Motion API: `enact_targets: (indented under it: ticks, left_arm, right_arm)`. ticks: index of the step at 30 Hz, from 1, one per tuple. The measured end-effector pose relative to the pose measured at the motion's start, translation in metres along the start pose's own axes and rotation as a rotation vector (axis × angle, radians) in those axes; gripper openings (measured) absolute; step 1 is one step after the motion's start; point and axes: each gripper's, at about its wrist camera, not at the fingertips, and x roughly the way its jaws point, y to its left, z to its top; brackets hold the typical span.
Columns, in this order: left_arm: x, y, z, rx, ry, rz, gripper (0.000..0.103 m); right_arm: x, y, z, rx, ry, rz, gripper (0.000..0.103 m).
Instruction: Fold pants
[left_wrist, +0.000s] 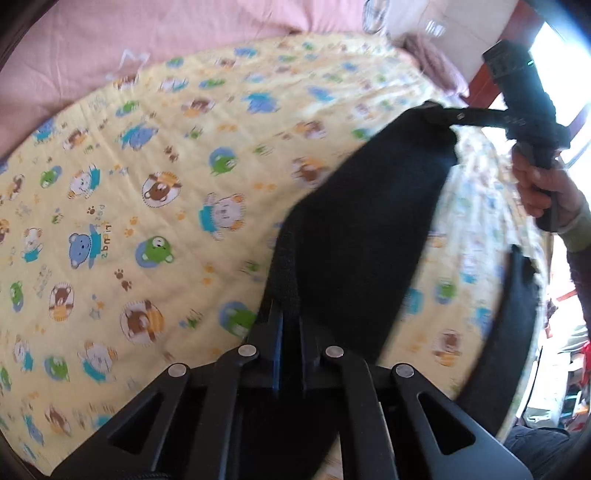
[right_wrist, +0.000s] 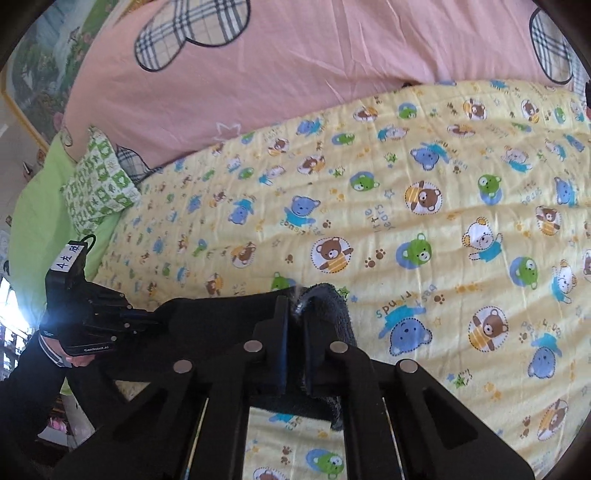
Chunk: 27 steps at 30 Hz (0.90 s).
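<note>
The black pants (left_wrist: 369, 221) hang stretched in the air above the yellow bear-print quilt (left_wrist: 147, 184). My left gripper (left_wrist: 290, 314) is shut on one end of the pants. My right gripper (left_wrist: 439, 118) is shut on the other end, at the upper right of the left wrist view. In the right wrist view my right gripper (right_wrist: 295, 314) pinches a bunched dark edge of the pants (right_wrist: 328, 317), and my left gripper (right_wrist: 147, 317) holds the cloth at the lower left. A further part of the pants (left_wrist: 513, 317) droops at the right edge of the bed.
The quilt (right_wrist: 406, 184) covers the bed. A pink duvet with plaid bear shapes (right_wrist: 295, 74) lies along the far side. A green-and-white pillow (right_wrist: 99, 181) lies on a green sheet at the left. A window and wooden frame (left_wrist: 491, 81) stand at the far right.
</note>
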Motion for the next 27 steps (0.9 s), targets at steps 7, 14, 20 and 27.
enact_targets:
  ticks: [7, 14, 20, 27]
  left_arm:
    - [-0.049, -0.06, -0.041, 0.046, -0.091, -0.05, 0.004]
    - [-0.065, -0.112, -0.086, 0.048, -0.118, -0.075, 0.004]
    - [-0.071, -0.133, -0.116, 0.019, -0.127, -0.099, 0.004]
    - [-0.085, -0.147, -0.139, -0.001, -0.155, -0.123, 0.004]
  right_arm:
    - [-0.042, 0.006, -0.04, -0.025, -0.051, 0.034, 0.007]
    - [-0.084, 0.004, -0.098, -0.036, -0.098, 0.04, 0.006]
    - [-0.109, -0.004, -0.139, -0.018, -0.128, 0.059, 0.003]
    - [-0.132, 0.002, -0.175, -0.038, -0.181, 0.083, 0.003]
